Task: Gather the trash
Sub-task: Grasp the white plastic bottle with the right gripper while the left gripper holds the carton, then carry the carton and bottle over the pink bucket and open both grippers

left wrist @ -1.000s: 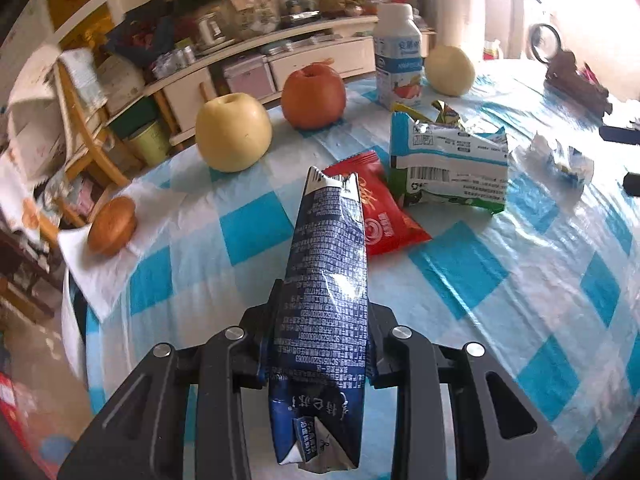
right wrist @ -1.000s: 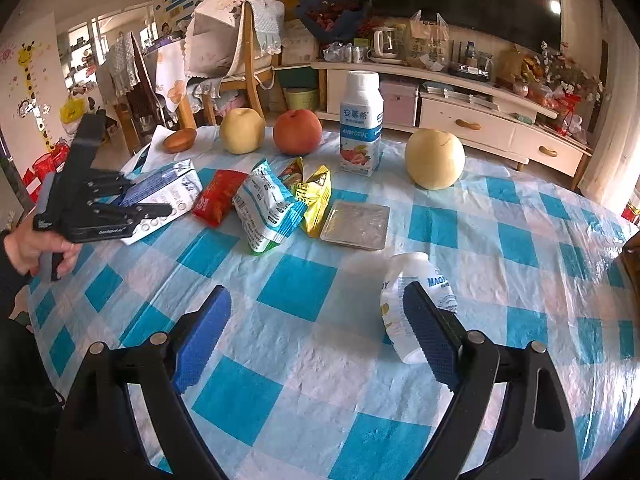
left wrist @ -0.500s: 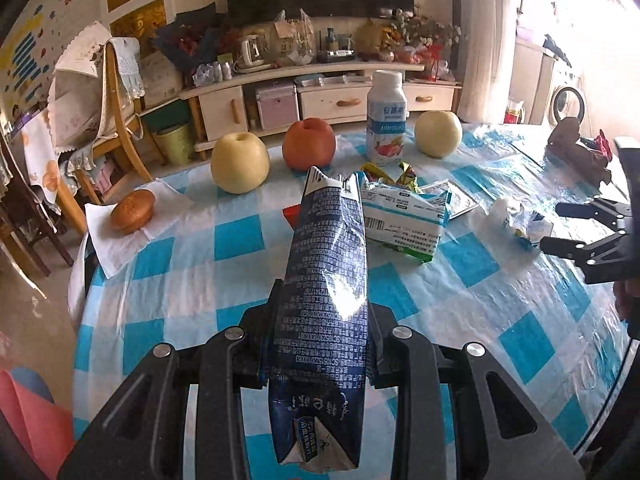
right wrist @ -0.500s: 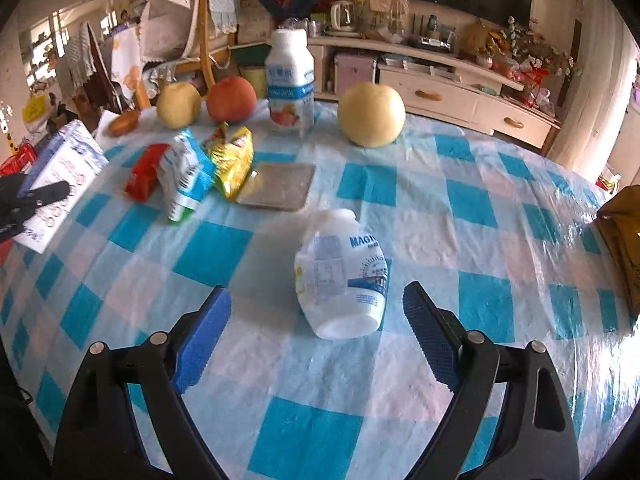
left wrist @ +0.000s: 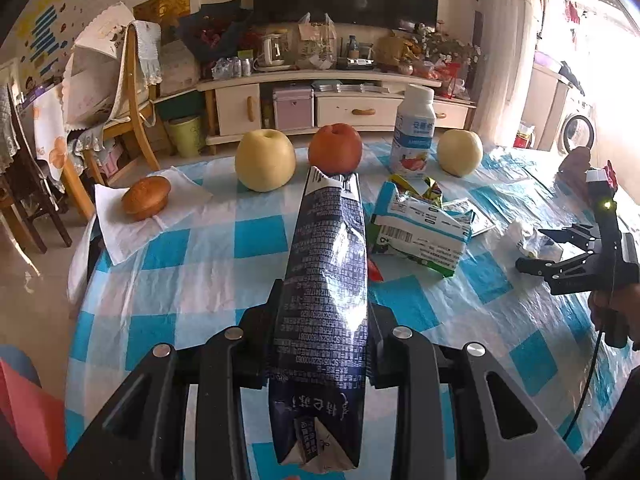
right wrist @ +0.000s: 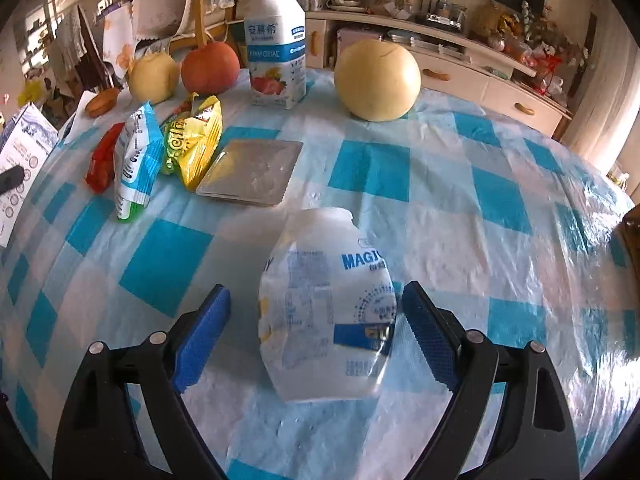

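My left gripper is shut on a dark blue flattened carton and holds it above the checked table. My right gripper is open with a crushed white plastic bottle lying between its blue pads, apart from both. It also shows in the left wrist view at the right, over the white bottle. A blue-white wrapper, a yellow wrapper, a red wrapper and a clear plastic tray lie on the table.
Two yellow pears, a red apple, an upright yoghurt bottle and a bun on a napkin stand at the table's far side. A chair and a cabinet are behind.
My left gripper has pulled back and up from the table with the carton. My right gripper has moved forward so the white bottle lies between its open fingers.
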Tool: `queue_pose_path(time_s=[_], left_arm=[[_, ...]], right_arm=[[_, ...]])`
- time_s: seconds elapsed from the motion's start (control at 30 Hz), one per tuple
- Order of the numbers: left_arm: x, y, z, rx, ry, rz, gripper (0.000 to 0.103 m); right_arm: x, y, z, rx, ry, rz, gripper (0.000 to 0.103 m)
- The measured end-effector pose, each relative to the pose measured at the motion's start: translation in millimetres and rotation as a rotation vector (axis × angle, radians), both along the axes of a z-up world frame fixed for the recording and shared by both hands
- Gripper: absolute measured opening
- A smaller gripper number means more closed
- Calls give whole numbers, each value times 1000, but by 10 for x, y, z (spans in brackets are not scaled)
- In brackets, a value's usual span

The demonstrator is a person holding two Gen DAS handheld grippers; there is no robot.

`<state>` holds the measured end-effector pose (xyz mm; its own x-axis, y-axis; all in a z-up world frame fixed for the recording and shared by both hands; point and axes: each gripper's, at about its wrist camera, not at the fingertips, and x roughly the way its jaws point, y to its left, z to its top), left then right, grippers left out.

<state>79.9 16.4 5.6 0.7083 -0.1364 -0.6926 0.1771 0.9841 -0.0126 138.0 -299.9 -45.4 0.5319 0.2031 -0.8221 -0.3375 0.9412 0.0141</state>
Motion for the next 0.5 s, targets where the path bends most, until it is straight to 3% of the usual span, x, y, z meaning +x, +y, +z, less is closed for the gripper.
queue_pose_path(time_s=[0.07, 0.37, 0.5], left_arm=[[6, 3, 14, -1, -7, 5, 35], [-20, -24, 37, 3, -26, 5, 35], [-24, -32, 38, 8, -31, 6, 35]], right_arm=[[-11, -12, 33, 5, -3, -2, 62], [-30, 11, 59, 33, 9, -4, 62], [-112, 77, 210, 46, -45, 1, 62]])
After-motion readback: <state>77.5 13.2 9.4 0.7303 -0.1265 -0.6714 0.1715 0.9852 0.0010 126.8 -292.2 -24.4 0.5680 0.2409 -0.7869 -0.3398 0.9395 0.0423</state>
